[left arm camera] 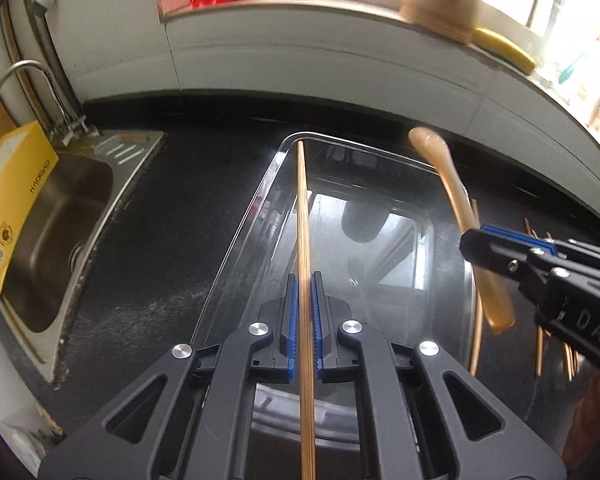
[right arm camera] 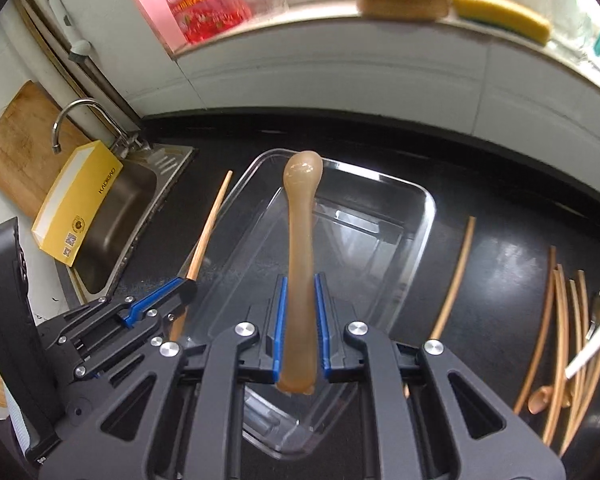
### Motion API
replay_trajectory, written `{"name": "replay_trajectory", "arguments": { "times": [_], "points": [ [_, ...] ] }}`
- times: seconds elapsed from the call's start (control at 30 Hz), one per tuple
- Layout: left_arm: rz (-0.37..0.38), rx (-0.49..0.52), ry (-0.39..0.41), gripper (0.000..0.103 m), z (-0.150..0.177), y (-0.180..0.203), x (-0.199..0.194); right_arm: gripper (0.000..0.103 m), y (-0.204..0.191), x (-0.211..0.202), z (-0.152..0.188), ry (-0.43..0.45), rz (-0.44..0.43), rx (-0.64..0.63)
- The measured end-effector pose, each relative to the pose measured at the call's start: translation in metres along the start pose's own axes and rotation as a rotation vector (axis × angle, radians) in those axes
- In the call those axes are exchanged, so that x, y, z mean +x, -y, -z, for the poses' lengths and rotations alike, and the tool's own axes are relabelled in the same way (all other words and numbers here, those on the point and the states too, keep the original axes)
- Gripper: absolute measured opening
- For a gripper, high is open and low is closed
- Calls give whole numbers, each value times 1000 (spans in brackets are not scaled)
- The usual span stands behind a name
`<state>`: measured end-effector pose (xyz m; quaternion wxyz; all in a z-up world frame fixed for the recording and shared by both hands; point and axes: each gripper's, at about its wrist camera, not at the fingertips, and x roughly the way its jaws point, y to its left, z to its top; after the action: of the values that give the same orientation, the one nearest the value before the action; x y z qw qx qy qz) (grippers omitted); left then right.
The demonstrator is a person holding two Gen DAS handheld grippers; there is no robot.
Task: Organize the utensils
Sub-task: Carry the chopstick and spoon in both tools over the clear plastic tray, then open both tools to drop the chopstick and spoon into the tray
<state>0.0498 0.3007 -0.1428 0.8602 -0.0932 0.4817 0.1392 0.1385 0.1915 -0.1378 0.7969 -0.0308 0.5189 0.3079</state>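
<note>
My left gripper (left arm camera: 305, 280) is shut on a bamboo chopstick (left arm camera: 303, 216) and holds it lengthwise over a clear plastic tray (left arm camera: 244, 216) on the black counter. My right gripper (right arm camera: 300, 280) is shut on a tan plastic spoon (right arm camera: 300, 216), bowl end forward, above the same tray (right arm camera: 420, 216). In the left wrist view the right gripper (left arm camera: 472, 240) enters from the right with the spoon (left arm camera: 448, 168). In the right wrist view the left gripper (right arm camera: 188, 286) shows at the left with the chopstick (right arm camera: 212, 220).
Several loose chopsticks (right arm camera: 560, 320), a small spoon (right arm camera: 540, 398) and a white-handled utensil (right arm camera: 592, 352) lie on the counter to the right. One chopstick (right arm camera: 456, 276) lies beside the tray. A steel sink (left arm camera: 64, 216) holding a yellow box (left arm camera: 12, 200) is at the left.
</note>
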Motion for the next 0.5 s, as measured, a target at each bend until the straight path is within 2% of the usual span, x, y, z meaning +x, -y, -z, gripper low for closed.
{"name": "replay_trajectory", "arguments": {
  "times": [0.27,0.5],
  "points": [
    [4,-17,-48,6,-12,0,36,14,10,37,-13,-60,-14,11],
    [9,-16,-67,6,-12,2,47,14,11,53,-19,-72,-32,10]
  ]
}}
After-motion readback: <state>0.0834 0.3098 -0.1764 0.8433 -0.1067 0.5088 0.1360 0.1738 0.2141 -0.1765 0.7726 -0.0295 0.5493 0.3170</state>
